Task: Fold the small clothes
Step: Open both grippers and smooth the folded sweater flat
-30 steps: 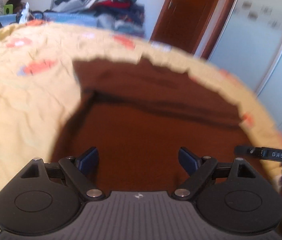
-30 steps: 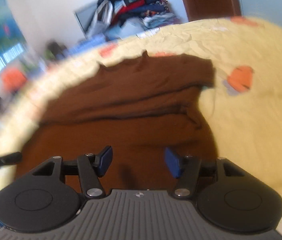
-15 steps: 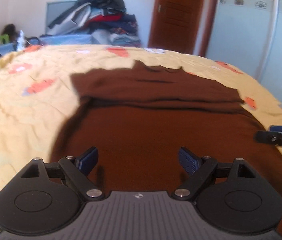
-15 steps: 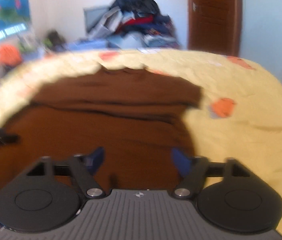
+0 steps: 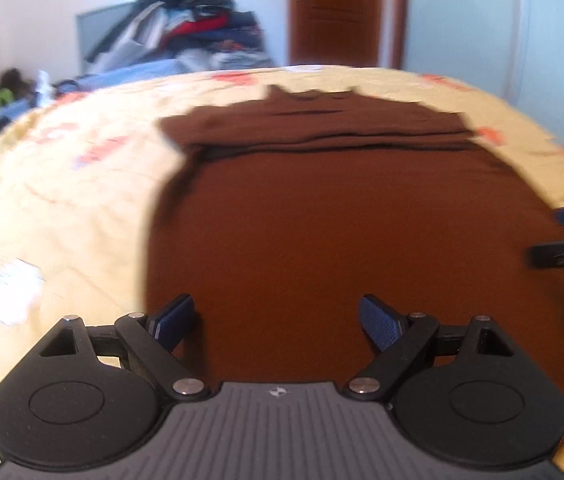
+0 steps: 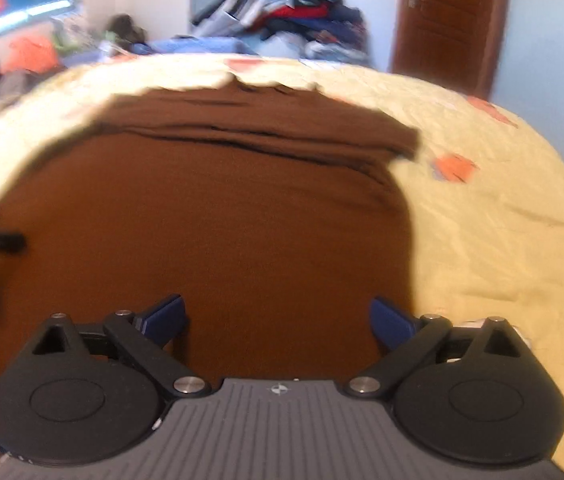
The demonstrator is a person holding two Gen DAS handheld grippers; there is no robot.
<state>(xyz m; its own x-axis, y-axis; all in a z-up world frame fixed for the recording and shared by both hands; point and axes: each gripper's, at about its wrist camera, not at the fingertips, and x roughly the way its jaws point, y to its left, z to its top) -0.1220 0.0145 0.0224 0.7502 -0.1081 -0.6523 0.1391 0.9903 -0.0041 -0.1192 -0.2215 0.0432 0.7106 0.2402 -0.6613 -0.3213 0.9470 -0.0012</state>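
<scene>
Both sets of fingers are spread wide with nothing pinched between them. The left gripper [image 5: 277,322] has its blue fingers [image 5: 173,316] hanging over plain brown cloth. The right gripper [image 6: 277,320] is the same story; its fingers [image 6: 163,318] have just been opening up, and only fabric shows in the gap, not gripped by anything. The right-hand pad of that one sits just about over the shirt's right edge, where brown meets yellow.

The brown shirt [image 5: 342,224] is lying flat on the bed [image 5: 61,200], pretty much filling the middle of both views. Its far end is folded over into a flat band running left to right, with the collar poking out at the far edge. The near part is smooth and open.

In the left wrist view you can see the other gripper's black tip at the right edge, over the shirt's right side, and the right wrist view shows the left one at its left edge.

The bedspread is pale yellow with orange patches. Past the far side of the bed there's a big clothes pile [image 6: 282,8] against the wall, and a brown wooden door [image 6: 448,16] to the right of it. It's all a bit blurry.
</scene>
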